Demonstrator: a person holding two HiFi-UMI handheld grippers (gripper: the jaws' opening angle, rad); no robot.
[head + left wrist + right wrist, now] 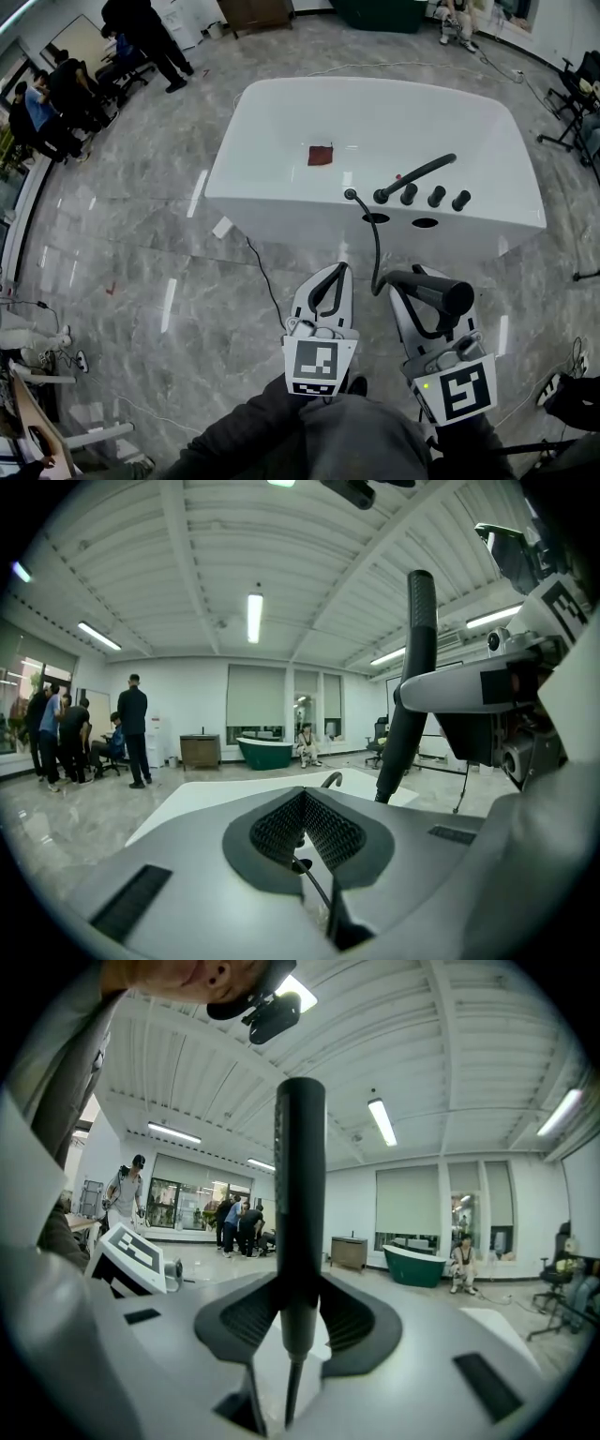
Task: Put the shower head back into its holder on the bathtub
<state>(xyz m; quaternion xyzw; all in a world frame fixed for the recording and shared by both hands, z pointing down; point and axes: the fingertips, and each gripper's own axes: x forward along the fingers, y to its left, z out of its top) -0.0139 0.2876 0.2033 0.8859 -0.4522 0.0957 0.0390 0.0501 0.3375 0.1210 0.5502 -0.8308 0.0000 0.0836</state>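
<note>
Right tongs point(300, 1309): clamped shut on shower head point(439, 292) handle.
Left tongs point(302, 797): closed, holding nothing.
Black hose point(377, 246): from shower head to bathtub point(272, 202) rim.

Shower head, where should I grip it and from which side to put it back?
Take the shower head by its straight round handle, just past where the hose joins, jaws closing across it from both sides, as the right gripper does. The shaft fits the pads, and nearer the hose it probably tapers too thin.

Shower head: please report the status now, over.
Left gripper shut, empty. Right gripper shut on shower head, not yet at bathtub. Hose hangs between them; nothing else in the way.
</note>
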